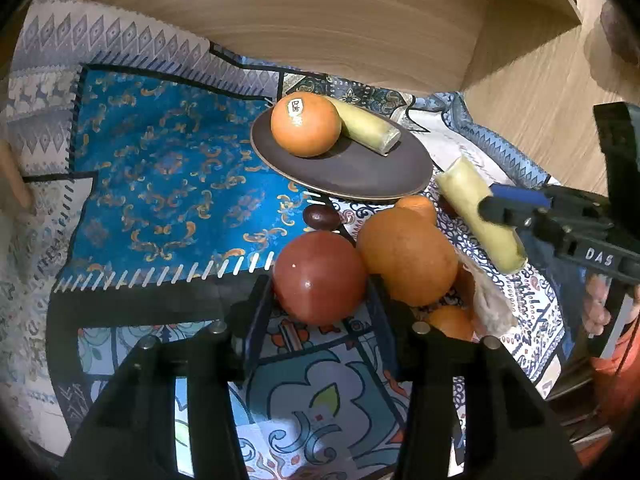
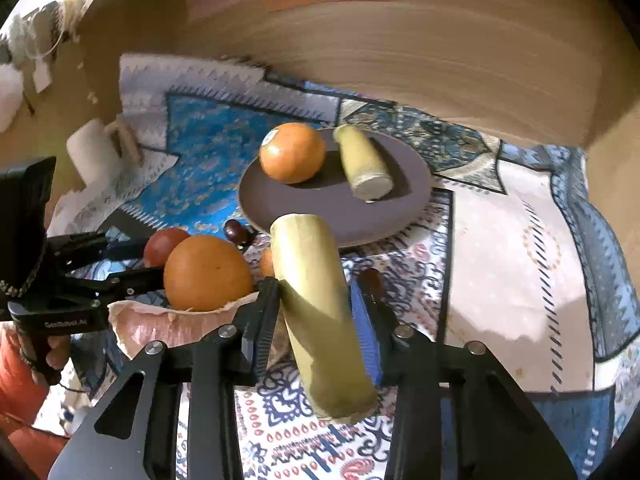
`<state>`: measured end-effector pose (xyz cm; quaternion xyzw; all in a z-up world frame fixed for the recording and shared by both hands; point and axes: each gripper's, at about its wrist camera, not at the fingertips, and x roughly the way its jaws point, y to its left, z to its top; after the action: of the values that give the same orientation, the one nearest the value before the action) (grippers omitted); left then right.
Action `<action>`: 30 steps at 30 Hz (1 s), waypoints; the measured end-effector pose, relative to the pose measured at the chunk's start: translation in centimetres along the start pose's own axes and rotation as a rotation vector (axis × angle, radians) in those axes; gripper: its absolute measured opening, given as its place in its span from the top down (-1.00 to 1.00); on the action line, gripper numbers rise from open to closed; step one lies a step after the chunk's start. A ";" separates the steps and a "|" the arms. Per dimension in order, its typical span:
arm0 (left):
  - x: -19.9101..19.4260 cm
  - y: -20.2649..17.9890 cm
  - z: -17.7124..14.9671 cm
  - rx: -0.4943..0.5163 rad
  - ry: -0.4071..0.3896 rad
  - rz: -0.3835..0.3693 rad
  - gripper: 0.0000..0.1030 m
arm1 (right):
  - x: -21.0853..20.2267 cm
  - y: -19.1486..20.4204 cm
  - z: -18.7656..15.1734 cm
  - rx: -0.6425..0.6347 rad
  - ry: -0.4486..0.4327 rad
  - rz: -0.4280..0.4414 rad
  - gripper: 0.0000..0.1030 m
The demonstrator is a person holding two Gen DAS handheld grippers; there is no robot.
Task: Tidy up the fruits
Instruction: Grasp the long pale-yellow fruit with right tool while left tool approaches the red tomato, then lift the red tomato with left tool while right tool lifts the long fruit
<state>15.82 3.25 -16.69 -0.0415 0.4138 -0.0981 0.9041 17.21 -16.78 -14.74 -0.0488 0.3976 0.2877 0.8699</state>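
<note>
**Brown plate awaits two more fruits**

Brown and oval, the plate (image 1: 348, 176) sits on the patterned cloth (image 1: 160, 168) and already carries an orange (image 1: 306, 124) and one pale stalk piece (image 1: 366, 126).

Right gripper (image 2: 316, 304): jaws narrowed onto a second pale stalk piece (image 2: 320, 312), which appears lifted off the cloth. Its long axis runs along the fingers, far end tilted toward the plate just ahead, so the likely move is forward and down onto the bare near part.

Left gripper (image 1: 320, 284): jaws closed against a glossy red fruit (image 1: 318, 276) resting on the cloth beside a loose orange (image 1: 408, 256). The plate lies ahead, slightly right.

The right hand is nearer to delivery.
</note>
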 end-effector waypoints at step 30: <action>0.3 2.6 0.8 -0.026 0.022 0.041 -0.11 | 3.7 -0.6 -0.2 -0.079 0.134 -0.040 0.33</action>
<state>16.93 5.77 -16.79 -0.0438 0.4256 -0.0744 0.9008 19.32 -15.63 -17.61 -0.1102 0.4422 0.2819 0.8443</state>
